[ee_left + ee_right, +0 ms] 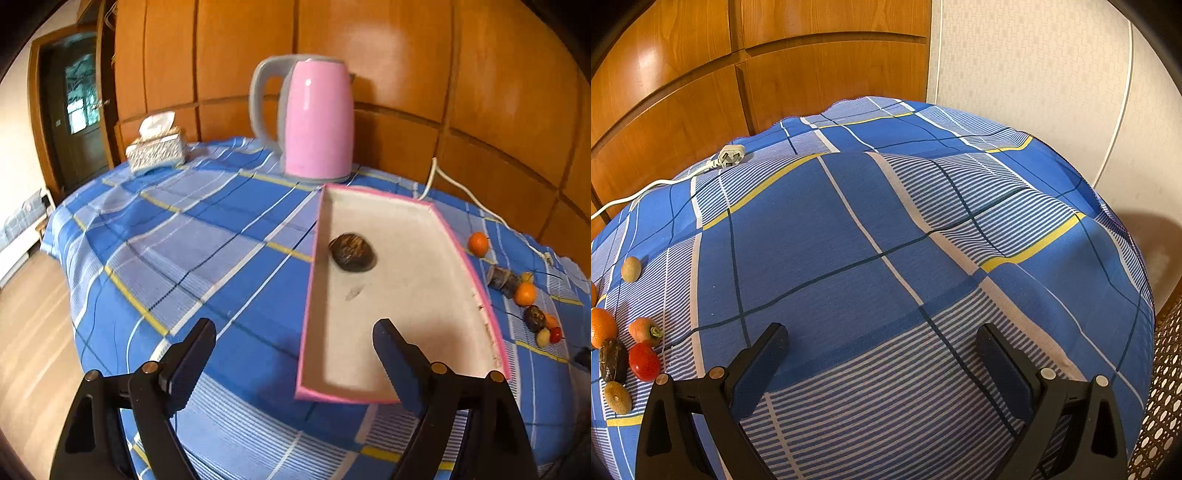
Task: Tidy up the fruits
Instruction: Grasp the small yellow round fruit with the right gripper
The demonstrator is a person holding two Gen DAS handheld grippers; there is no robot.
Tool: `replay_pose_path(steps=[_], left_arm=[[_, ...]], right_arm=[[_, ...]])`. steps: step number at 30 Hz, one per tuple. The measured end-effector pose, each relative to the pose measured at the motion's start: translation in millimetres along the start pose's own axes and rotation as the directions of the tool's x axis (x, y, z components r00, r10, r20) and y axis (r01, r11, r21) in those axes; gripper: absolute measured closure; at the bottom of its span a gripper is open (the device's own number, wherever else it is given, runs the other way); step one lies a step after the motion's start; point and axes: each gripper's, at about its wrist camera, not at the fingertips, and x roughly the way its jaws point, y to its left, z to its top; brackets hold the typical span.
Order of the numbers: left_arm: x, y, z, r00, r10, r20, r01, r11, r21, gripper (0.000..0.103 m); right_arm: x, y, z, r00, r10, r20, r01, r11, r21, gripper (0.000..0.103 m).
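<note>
A pink-rimmed tray (413, 206) lies on the blue checked tablecloth (207, 236). Behind the tray's far end stands a pink kettle (317, 122), and further off to the tray's left a tissue box (157, 149) sits near the cloth's back edge. A white cord (476, 205) runs past the tray's far right corner to a plug (729, 155) lying on the cloth.

Inside the tray, toward its left wall, rests one dark, wrinkled fruit (352, 251); the picture is blurred there, so what kind it is cannot be told. To the right of the tray, on the cloth, a loose row of fruits runs along its long side: an orange (478, 243), a second orange (525, 293), a dark fruit (534, 318), and small pale and red ones beside it.

The left gripper (295, 339) hangs over the tray's near left corner, jaws spread wide with nothing between them; the dark fruit in the tray lies beyond the fingertips, apart from both.

The right gripper (882, 343) is over bare cloth well to the tray's right, jaws wide apart and empty. A red tomato (644, 362), a brown date (613, 360) and a kiwi (617, 397) lie just left of its left finger.
</note>
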Motion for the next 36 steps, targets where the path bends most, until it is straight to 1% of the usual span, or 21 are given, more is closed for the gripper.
replay_pose_path(steps=[8, 15, 16, 17, 18, 19, 20, 21, 22, 24, 26, 29, 31, 32, 34, 35, 36], left_arm=[[12, 0, -15, 0.998, -0.016, -0.056, 0.015, 1.000, -0.019, 0.016], [12, -2, -18, 0.998, -0.032, -0.059, 0.030, 0.999, -0.024, 0.014], [12, -2, -18, 0.998, -0.031, -0.059, 0.030, 0.999, -0.026, 0.014], [13, -1, -18, 0.998, -0.032, -0.062, 0.030, 0.999, -0.029, 0.014], [13, -1, -18, 0.997, -0.032, -0.065, 0.030, 0.999, -0.031, 0.014], [14, 0, -18, 0.997, -0.033, -0.069, 0.031, 0.999, -0.036, 0.014], [15, 0, -18, 0.997, -0.033, -0.072, 0.031, 0.999, -0.038, 0.014], [15, 0, -18, 0.997, -0.034, -0.073, 0.031, 0.999, -0.038, 0.014], [15, -1, -18, 0.997, -0.034, -0.073, 0.031, 0.999, -0.038, 0.014], [14, -1, -18, 0.997, -0.034, -0.071, 0.031, 0.999, -0.037, 0.014], [14, -1, -18, 0.997, -0.035, -0.069, 0.032, 0.999, -0.038, 0.014], [16, 0, -18, 0.997, -0.033, -0.073, 0.031, 0.999, -0.040, 0.013], [16, 1, -18, 0.997, -0.031, -0.074, 0.028, 0.999, -0.041, 0.013], [17, 1, -18, 0.997, -0.031, -0.074, 0.028, 0.999, -0.042, 0.013], [17, 1, -18, 0.997, -0.031, -0.072, 0.028, 0.999, -0.043, 0.013], [17, 1, -18, 0.997, -0.031, -0.071, 0.028, 0.999, -0.044, 0.013], [17, 1, -19, 0.997, -0.032, -0.070, 0.029, 0.999, -0.044, 0.013]], right_arm=[[0, 0, 0, 1.000, -0.001, -0.001, 0.001, 1.000, -0.001, 0.000], [1, 1, 1, 1.000, -0.003, -0.015, 0.003, 1.000, -0.009, 0.001], [0, 1, 2, 1.000, 0.001, -0.019, -0.001, 1.000, -0.010, 0.004], [-2, 2, 3, 1.000, 0.006, -0.024, -0.007, 1.000, -0.014, 0.011], [-3, 4, 4, 1.000, 0.013, -0.027, -0.013, 1.000, -0.020, 0.015], [-6, 7, 5, 0.999, 0.023, -0.030, -0.024, 0.999, -0.029, 0.024], [-8, 10, 7, 0.998, 0.048, -0.036, -0.050, 0.998, -0.036, 0.031], [-11, 14, 9, 0.995, 0.088, -0.047, -0.090, 0.995, -0.041, 0.034], [-15, 19, 11, 0.993, 0.110, -0.047, -0.113, 0.992, -0.048, 0.038], [-27, 34, 17, 0.986, 0.163, -0.025, -0.164, 0.982, -0.091, 0.043], [-36, 50, 22, 0.975, 0.221, -0.024, -0.222, 0.965, -0.136, 0.052], [-45, 80, 28, 0.947, 0.318, -0.046, -0.321, 0.925, -0.203, 0.059], [-46, 96, 31, 0.933, 0.354, -0.062, -0.359, 0.906, -0.224, 0.062], [-46, 109, 35, 0.920, 0.384, -0.077, -0.391, 0.890, -0.233, 0.063], [-45, 125, 39, 0.903, 0.419, -0.097, -0.430, 0.870, -0.242, 0.063], [-42, 137, 44, 0.890, 0.442, -0.115, -0.457, 0.853, -0.253, 0.063], [-41, 146, 47, 0.884, 0.451, -0.125, -0.468, 0.843, -0.265, 0.063]])
